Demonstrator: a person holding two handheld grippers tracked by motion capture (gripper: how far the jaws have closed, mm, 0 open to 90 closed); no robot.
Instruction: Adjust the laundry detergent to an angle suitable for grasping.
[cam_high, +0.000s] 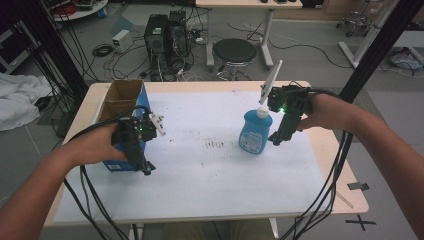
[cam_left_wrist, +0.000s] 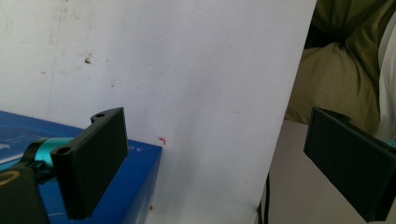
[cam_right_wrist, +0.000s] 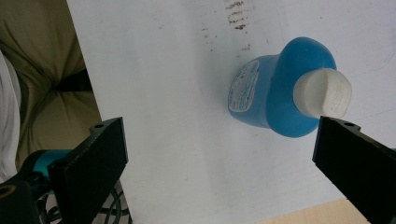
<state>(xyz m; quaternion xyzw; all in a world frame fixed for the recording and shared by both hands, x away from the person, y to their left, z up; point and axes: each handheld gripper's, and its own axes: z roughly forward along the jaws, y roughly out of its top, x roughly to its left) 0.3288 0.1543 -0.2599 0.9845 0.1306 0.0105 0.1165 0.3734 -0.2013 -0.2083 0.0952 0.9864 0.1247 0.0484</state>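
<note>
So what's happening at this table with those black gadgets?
A person sits at a table covered with white paper, holding a two-fingered gripper in each hand. The right gripper hovers open beside a blue bottle with a white cap, which stands upright on the paper. The left gripper is also open, next to an open blue cardboard box at the table's left side. Neither gripper is holding anything at this moment.

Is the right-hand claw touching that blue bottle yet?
Apart. In the right gripper view the right gripper stands wide open, and the bottle stands beyond its jaws with white table between.
</note>
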